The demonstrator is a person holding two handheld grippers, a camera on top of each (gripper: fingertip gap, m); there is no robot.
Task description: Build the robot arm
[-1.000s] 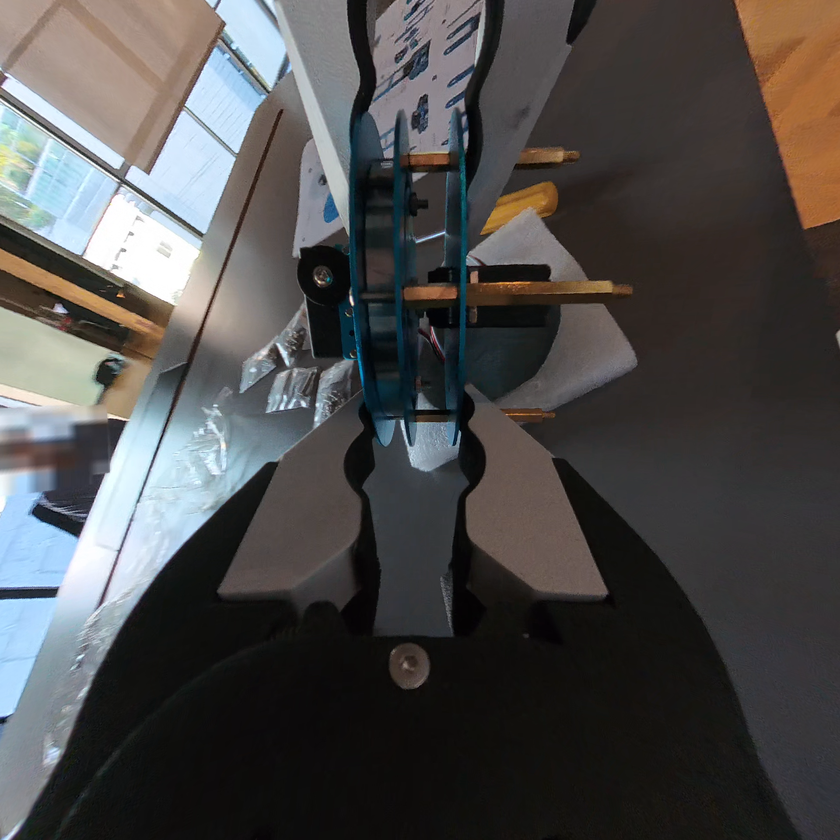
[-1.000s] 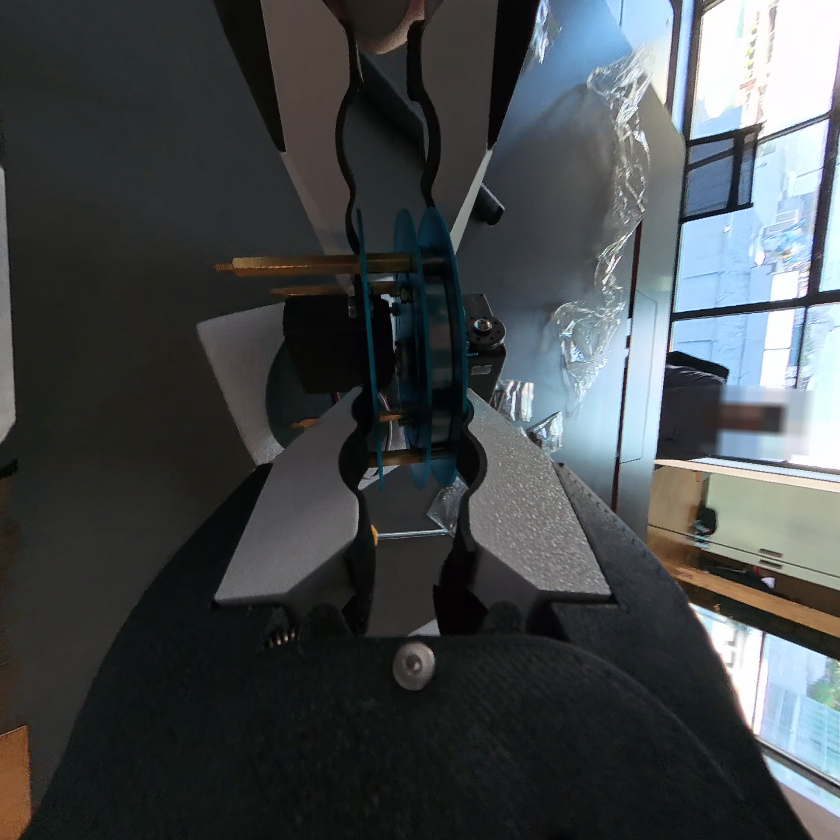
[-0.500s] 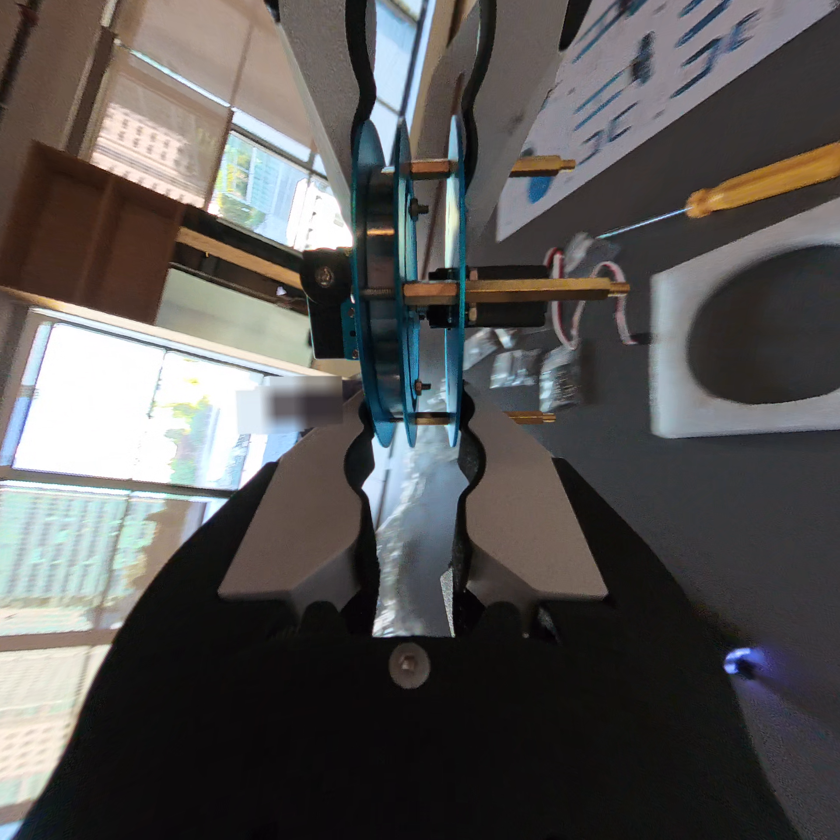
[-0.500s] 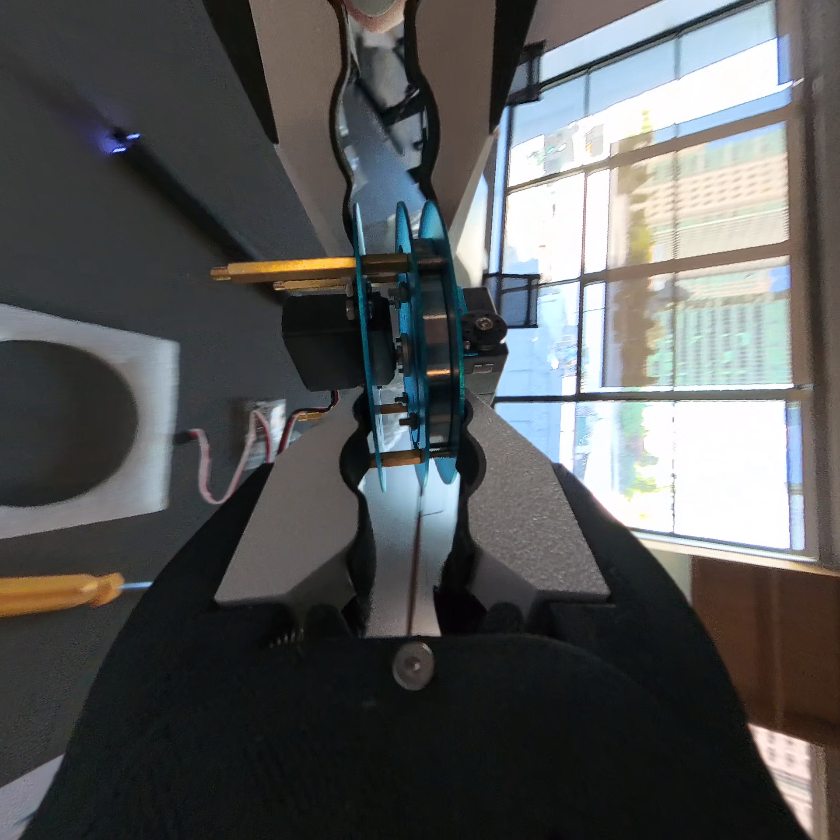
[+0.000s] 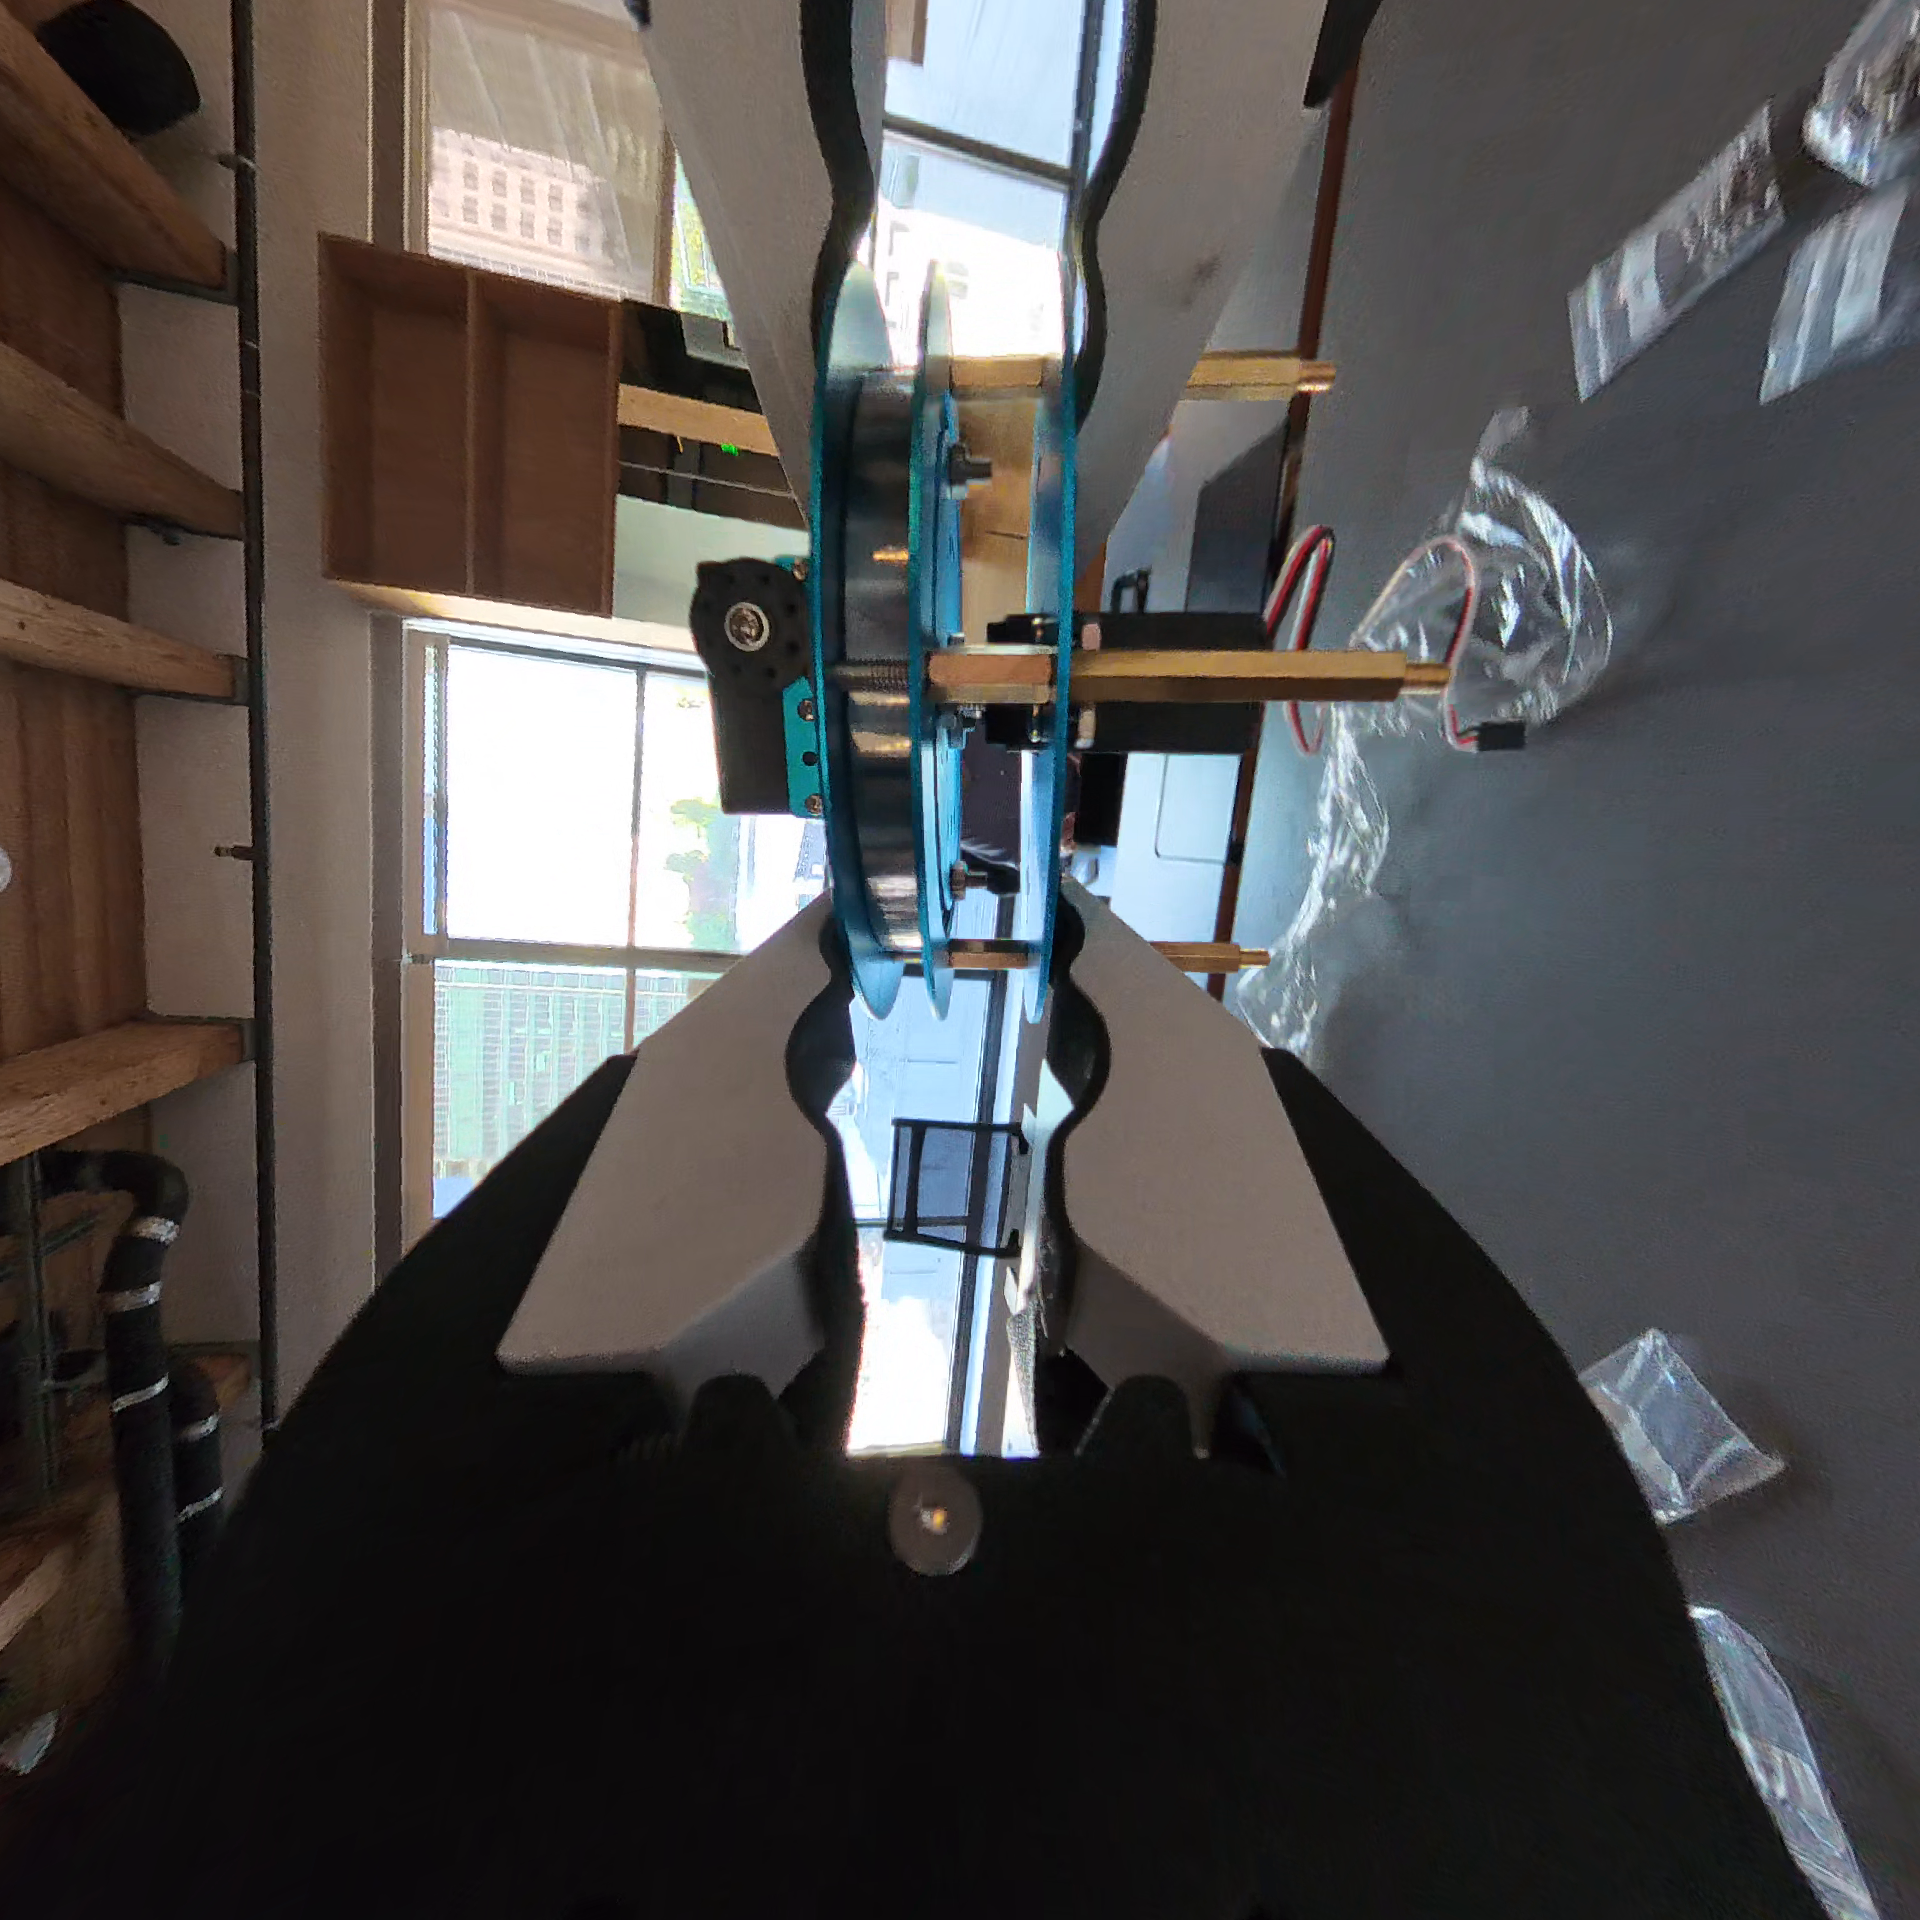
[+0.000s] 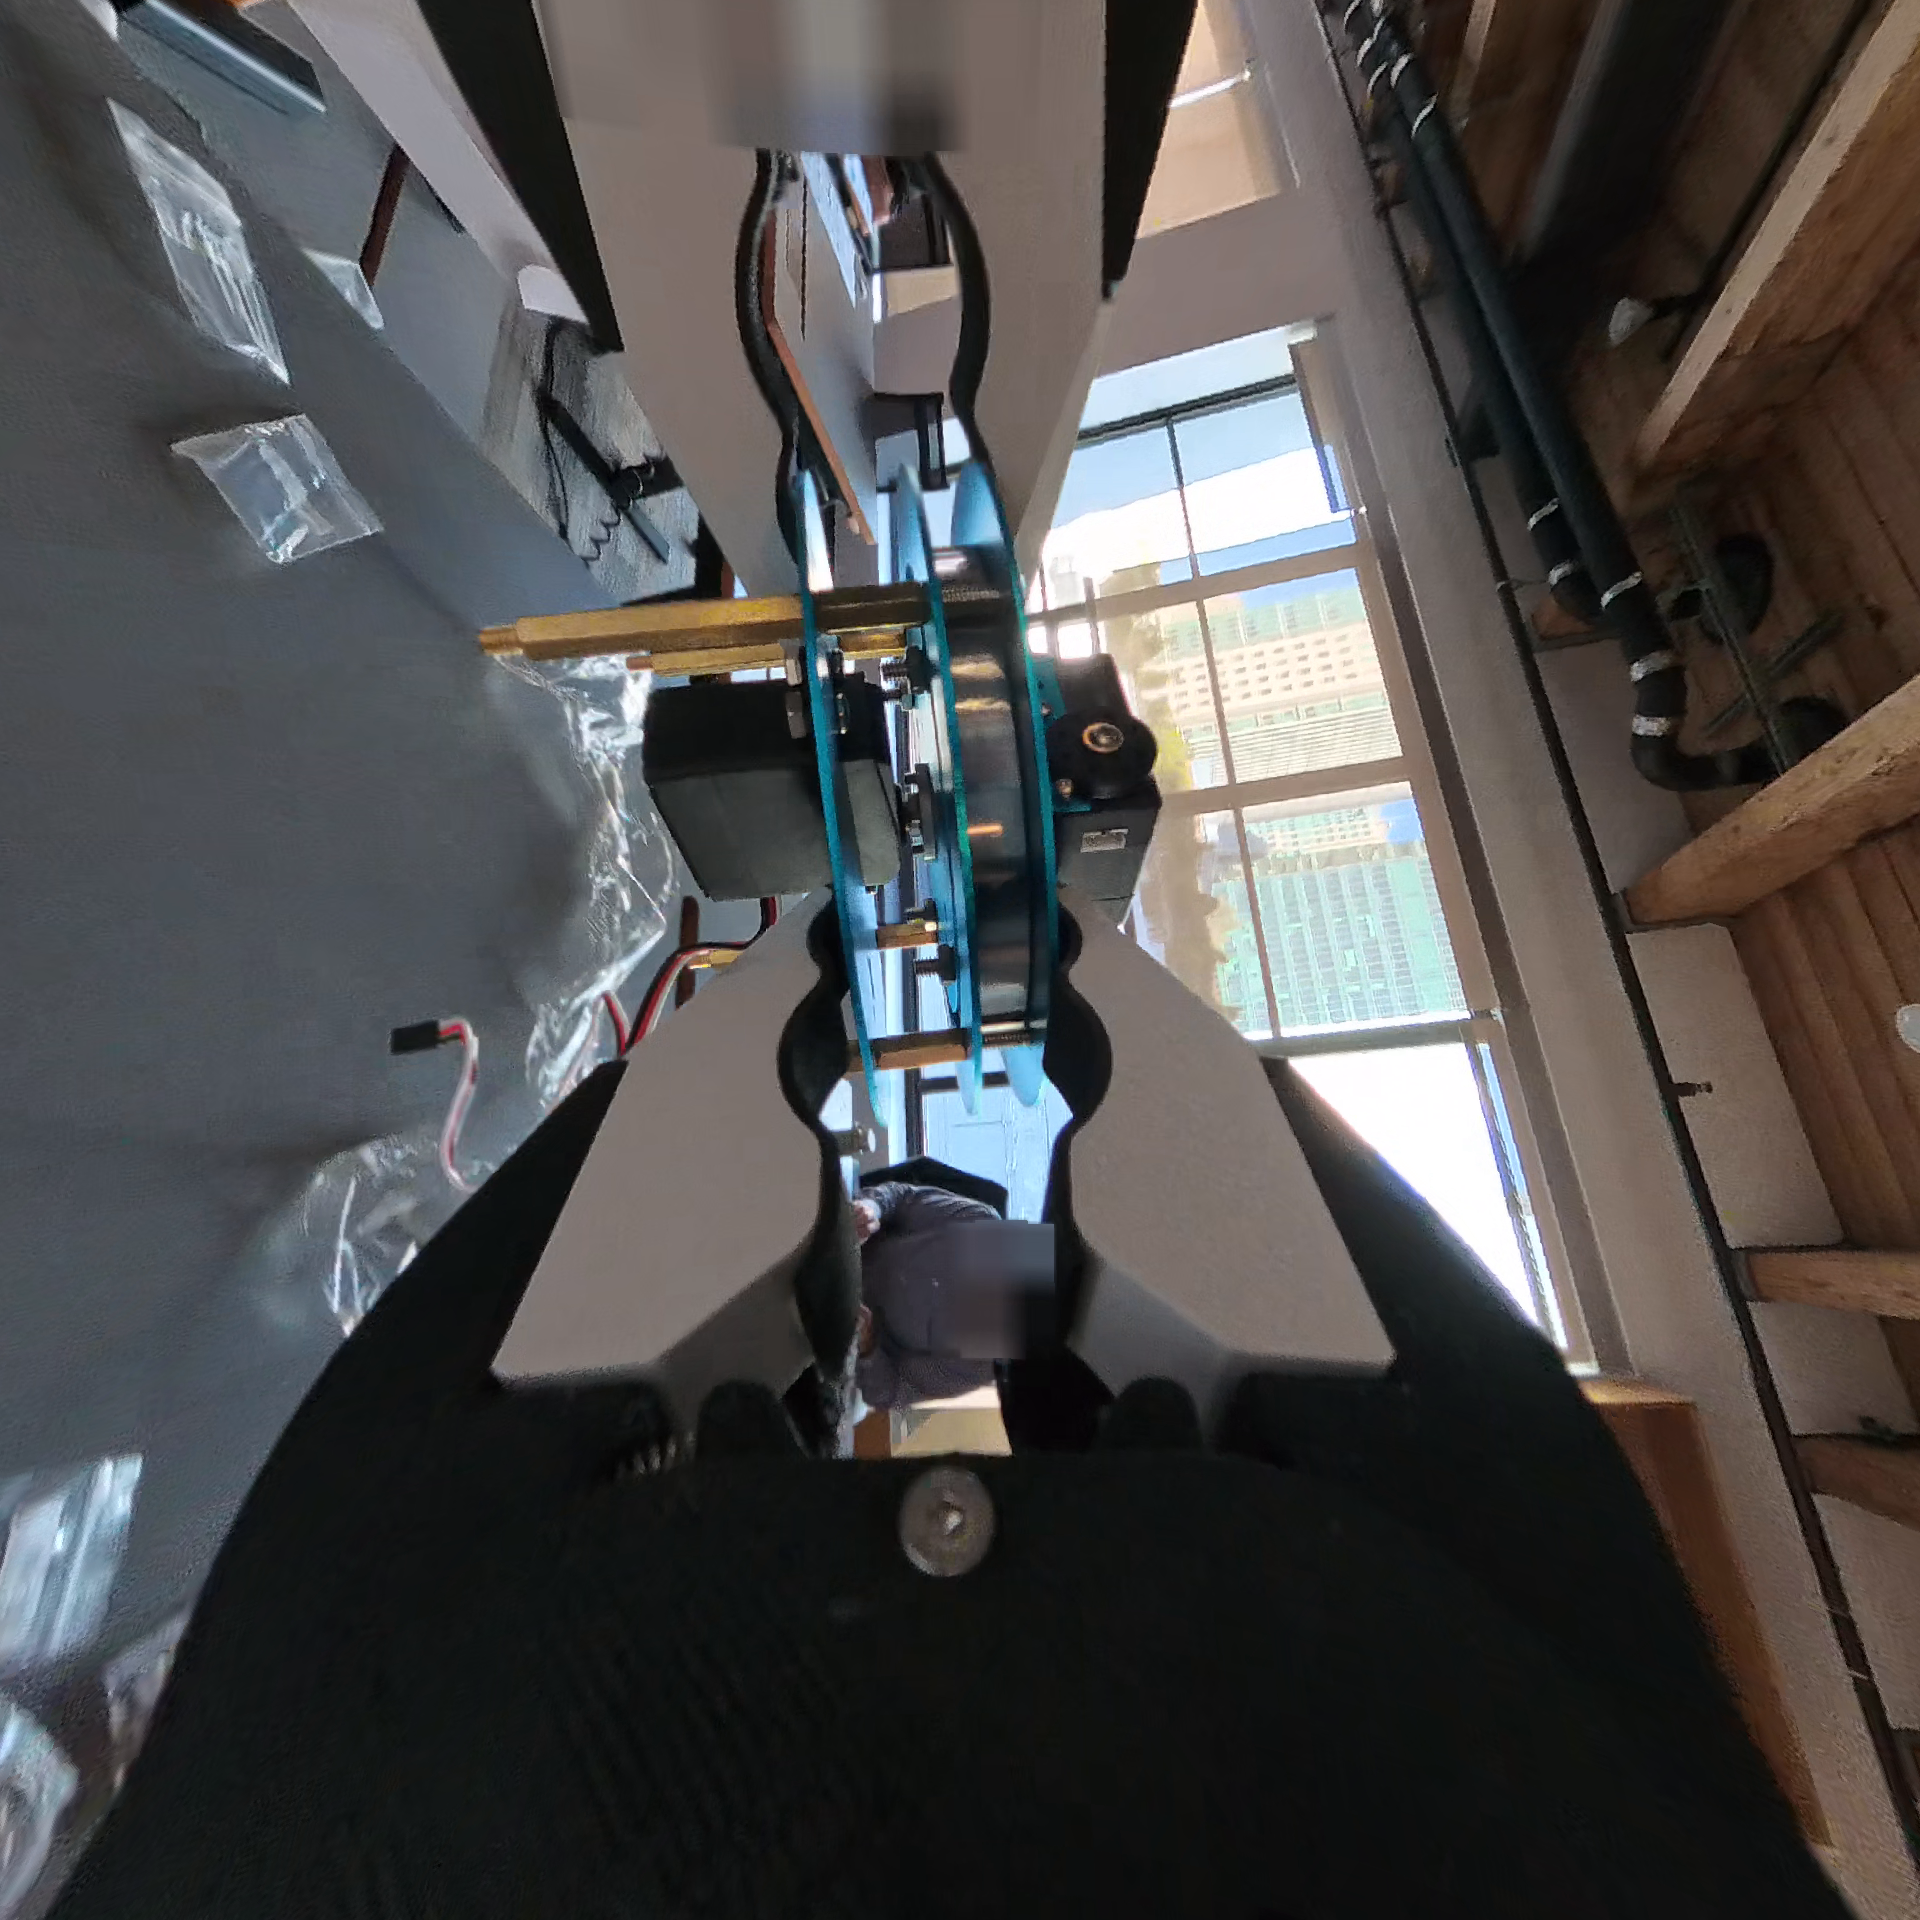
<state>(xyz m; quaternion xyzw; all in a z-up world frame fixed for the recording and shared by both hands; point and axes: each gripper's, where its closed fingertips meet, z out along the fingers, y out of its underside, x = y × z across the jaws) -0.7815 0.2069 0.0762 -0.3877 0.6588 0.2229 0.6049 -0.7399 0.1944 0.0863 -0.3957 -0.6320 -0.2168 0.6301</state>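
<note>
Left wrist view shows my left gripper point(image 5: 940, 935) clenched on the near rim of a blue disc assembly point(image 5: 935, 665) held above the grey table point(image 5: 1558, 1091), its brass standoffs point(image 5: 1226, 673) pointing sideways across my fingers, my right gripper point(image 6: 940, 997) clamping the opposite rim.

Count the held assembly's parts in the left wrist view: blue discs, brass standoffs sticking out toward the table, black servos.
Blue discs: 3
Brass standoffs: 3
Black servos: 2
Total: 8
</note>
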